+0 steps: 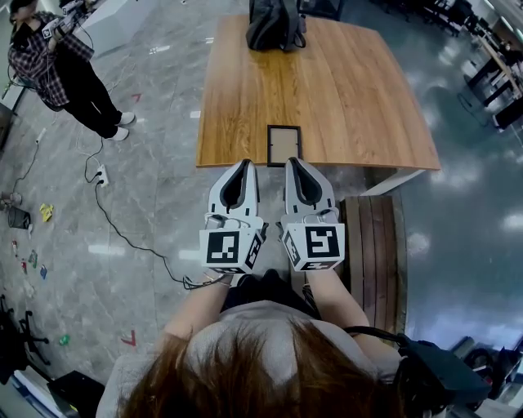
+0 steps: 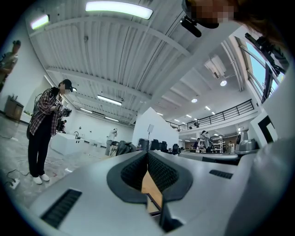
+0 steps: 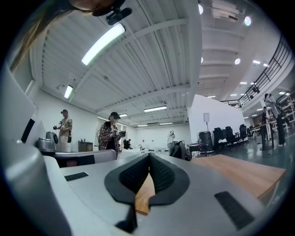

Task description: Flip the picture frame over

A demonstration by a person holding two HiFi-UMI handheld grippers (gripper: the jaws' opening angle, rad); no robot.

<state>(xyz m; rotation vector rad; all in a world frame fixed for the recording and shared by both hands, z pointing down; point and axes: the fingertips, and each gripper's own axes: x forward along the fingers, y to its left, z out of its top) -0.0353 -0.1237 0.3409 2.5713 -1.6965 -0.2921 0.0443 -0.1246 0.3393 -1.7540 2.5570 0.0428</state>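
Open hall, grey stone floor. Wooden table ahead, dark backpack at its far edge. Picture frame lies flat at the table's near edge, just beyond both grippers. Left gripper and right gripper are level, side by side, jaws pressed together on nothing. Frame looks light, stiff and thin, perhaps glazed, so likely fragile. The near rim at the table edge looks the best hold, pinched across its thickness.
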